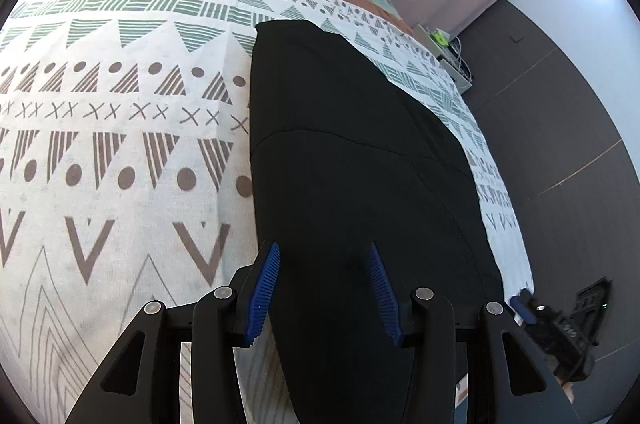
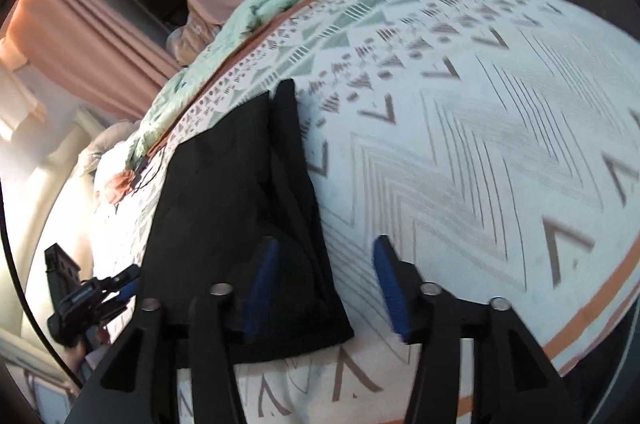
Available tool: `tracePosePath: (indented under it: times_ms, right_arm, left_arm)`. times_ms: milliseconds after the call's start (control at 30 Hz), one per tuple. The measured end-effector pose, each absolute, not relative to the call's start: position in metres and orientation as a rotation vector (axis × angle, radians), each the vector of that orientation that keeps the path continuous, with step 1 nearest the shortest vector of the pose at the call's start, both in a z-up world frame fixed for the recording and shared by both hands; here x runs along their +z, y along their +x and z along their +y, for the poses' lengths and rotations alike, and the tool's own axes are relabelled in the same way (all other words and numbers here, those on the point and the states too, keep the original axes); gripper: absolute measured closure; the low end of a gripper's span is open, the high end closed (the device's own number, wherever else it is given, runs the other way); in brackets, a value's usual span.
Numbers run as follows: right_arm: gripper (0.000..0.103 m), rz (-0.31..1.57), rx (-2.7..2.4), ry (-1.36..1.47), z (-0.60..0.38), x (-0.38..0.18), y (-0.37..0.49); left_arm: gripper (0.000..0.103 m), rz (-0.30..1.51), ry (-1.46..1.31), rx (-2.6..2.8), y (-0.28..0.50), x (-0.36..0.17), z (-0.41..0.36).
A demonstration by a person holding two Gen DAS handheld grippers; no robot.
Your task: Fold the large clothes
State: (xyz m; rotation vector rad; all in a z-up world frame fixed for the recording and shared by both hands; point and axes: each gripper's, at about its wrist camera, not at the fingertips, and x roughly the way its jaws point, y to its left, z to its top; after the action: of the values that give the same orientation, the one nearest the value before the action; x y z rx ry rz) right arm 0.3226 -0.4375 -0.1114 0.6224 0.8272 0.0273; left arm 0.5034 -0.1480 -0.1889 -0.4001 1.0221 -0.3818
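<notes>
The black clothes (image 1: 352,160) lie flat on the bed (image 1: 120,144), right under the left claw (image 1: 324,288) and by the right claw (image 2: 324,284), both wide open and holding nothing, likely ready to grab an edge.

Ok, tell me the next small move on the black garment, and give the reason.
Probably lower the left gripper and shut it on the near end of the black garment. Both grippers are open and hold nothing; the garment lies as a long narrow strip on the patterned bedspread, so another fold seems due. The right gripper straddles its corner and could pinch likewise.
</notes>
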Motion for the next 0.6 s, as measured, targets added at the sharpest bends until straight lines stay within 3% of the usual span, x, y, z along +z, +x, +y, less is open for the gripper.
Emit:
tracePosePath:
  times_ms: [167,600]
  right_arm:
    - [0.037,0.841,0.053,0.560,-0.440,-0.095,0.354]
    - [0.036,0.984,0.123,0.486,-0.438,-0.114,0.445]
  left_arm:
    - [0.055,1.022,-0.394,-0.363,0.516,-0.189,-0.147]
    - [0.055,1.024,-0.376,-0.335,0.537,-0.191,-0.138]
